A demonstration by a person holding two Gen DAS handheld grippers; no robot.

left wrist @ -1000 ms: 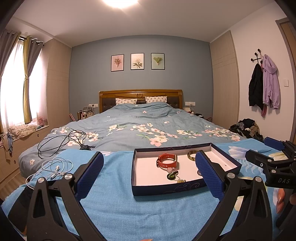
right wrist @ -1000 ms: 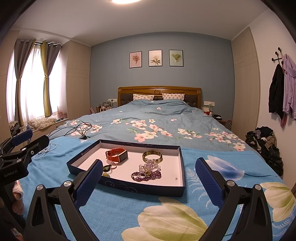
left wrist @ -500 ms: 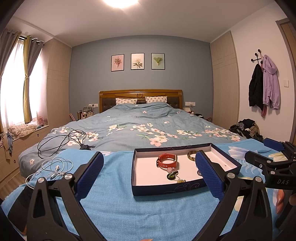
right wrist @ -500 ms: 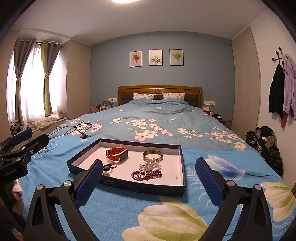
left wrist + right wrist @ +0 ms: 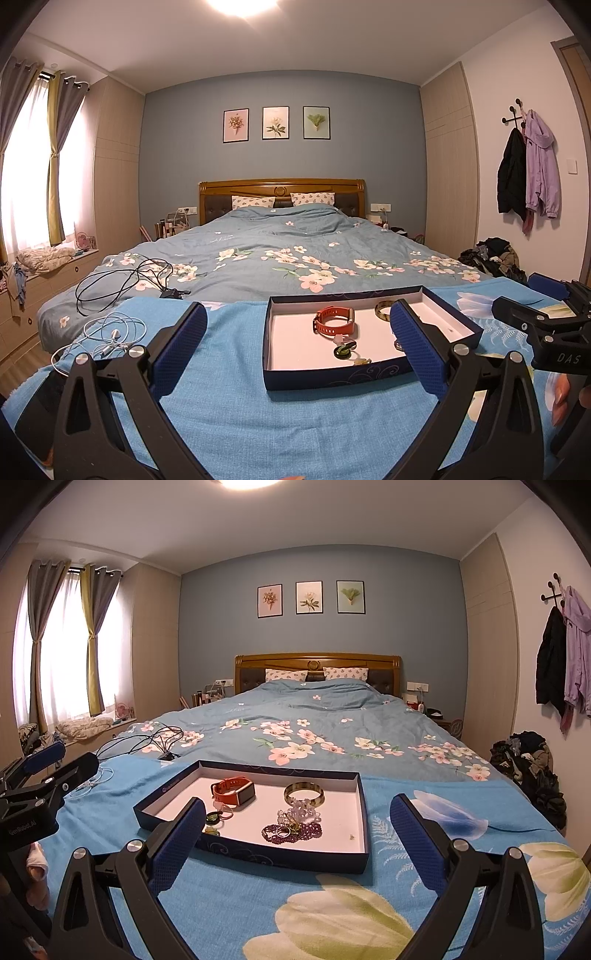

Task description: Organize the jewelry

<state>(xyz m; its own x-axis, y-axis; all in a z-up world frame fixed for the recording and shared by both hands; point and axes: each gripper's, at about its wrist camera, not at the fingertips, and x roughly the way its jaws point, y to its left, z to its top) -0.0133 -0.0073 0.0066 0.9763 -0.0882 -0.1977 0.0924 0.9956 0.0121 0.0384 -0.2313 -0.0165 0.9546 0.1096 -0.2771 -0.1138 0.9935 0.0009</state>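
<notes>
A shallow dark blue tray (image 5: 332,380) (image 5: 255,853) with a white floor lies on a blue cloth at the foot of the bed. In it are an orange smartwatch (image 5: 332,320) (image 5: 233,791), a gold bangle (image 5: 382,309) (image 5: 303,794), a clear bead bracelet (image 5: 300,811), a purple bead bracelet (image 5: 291,831) and small green pieces (image 5: 344,349) (image 5: 213,817). My left gripper (image 5: 295,345) is open just short of the tray's near left side, nothing between its pads. My right gripper (image 5: 295,827) is open before the tray's near right corner, also empty.
White earphones (image 5: 107,334) and black cables (image 5: 125,280) lie on the bed at the left. The blue floral cloth (image 5: 332,915) covers the bed's foot. A clothes pile (image 5: 532,764) sits on the floor at the right. A hand (image 5: 35,864) holds the other gripper.
</notes>
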